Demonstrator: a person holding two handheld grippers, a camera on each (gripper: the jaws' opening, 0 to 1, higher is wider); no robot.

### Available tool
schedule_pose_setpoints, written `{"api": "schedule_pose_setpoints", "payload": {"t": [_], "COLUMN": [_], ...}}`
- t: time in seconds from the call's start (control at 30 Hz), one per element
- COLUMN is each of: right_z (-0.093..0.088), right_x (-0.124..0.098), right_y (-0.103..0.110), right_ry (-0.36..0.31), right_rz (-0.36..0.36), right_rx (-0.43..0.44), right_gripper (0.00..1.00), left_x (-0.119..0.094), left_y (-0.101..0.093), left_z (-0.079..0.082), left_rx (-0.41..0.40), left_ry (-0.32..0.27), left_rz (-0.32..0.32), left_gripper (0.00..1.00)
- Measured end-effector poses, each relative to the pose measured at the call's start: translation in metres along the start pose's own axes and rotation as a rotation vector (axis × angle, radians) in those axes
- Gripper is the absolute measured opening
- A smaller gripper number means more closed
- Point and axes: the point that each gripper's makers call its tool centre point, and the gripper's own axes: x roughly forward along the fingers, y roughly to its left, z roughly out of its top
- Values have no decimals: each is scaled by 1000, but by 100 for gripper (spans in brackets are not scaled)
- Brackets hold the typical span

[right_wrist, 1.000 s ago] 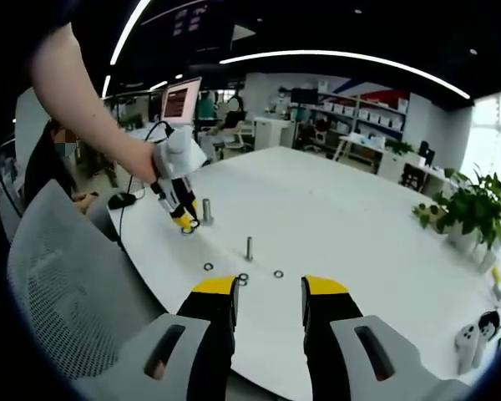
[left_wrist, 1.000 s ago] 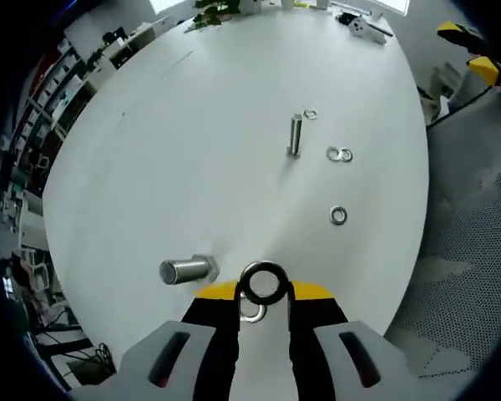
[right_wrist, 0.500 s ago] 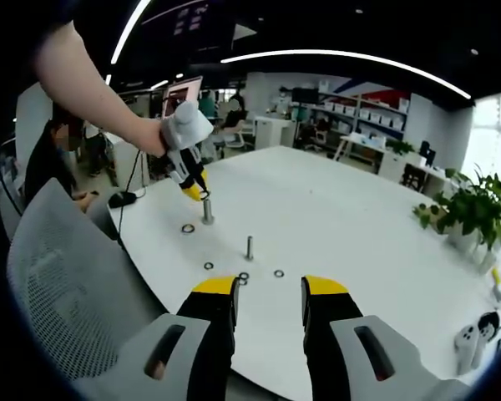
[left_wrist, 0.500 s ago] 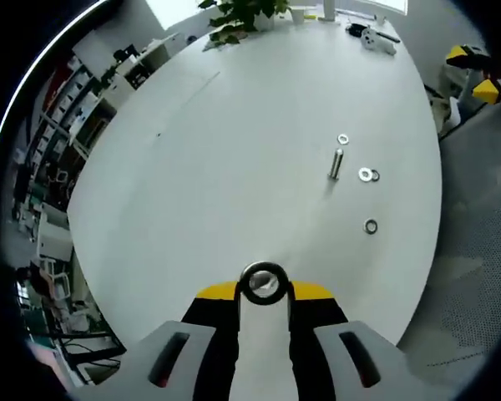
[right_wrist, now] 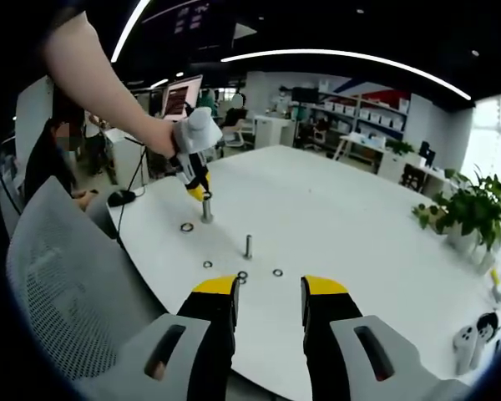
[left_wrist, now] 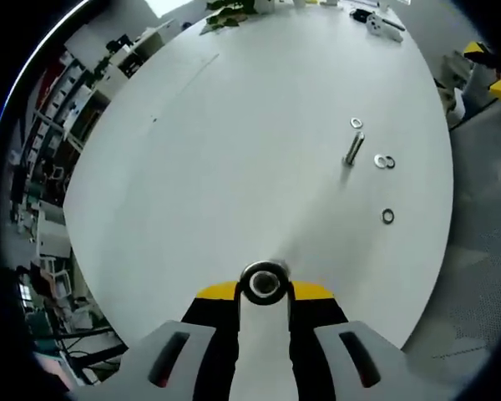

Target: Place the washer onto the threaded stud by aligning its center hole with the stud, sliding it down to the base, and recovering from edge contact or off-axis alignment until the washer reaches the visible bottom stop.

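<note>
My left gripper [left_wrist: 265, 291] is shut on a large steel washer [left_wrist: 265, 267], held flat at its yellow fingertips. A grey metal end shows through the washer's hole. In the right gripper view the left gripper [right_wrist: 199, 189] hovers right over the top of the tall threaded stud [right_wrist: 206, 210], which stands upright on the white table [right_wrist: 342, 225]. Whether the washer touches the stud I cannot tell. A second large washer [right_wrist: 187, 227] lies flat beside the stud. My right gripper [right_wrist: 267, 294] stands open near the table's front edge, nothing between its jaws.
A thinner stud [left_wrist: 353, 149] [right_wrist: 249, 246] stands mid-table with small washers [left_wrist: 384, 161] [right_wrist: 243, 276] scattered around it. A mesh chair [right_wrist: 58, 276] stands at the left edge. A potted plant [right_wrist: 463, 209] and a white controller [right_wrist: 472, 334] sit at the right.
The left gripper rose from the table with the washer and moved over the tall stud's top. The other large washer stayed on the table. The right gripper has not moved.
</note>
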Motion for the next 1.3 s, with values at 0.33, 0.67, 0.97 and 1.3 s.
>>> {"api": "schedule_pose_setpoints", "payload": {"t": [0.33,0.67,0.97,1.3], "right_z": [-1,-4,-7,-8], "right_x": [1,1,2,2], "right_y": [-1,-2,-2,-1], "right_ry": [7,21,35,41], "right_rz": [-1,-4,-7,-5], "right_rx": [-3,-8,-13,-17], "right_gripper": [32,32,32,31], "left_x": [13,38,47,45], "left_y": [-5,-8,-19,-26], "left_z": [-3,-10,-9,-7], "left_rx": [18,-9,-44,-62], "left_ry": [27,50,65,57], "left_rz": [-23,-53,-80,-103], "left_gripper": [19,19,19,20]}}
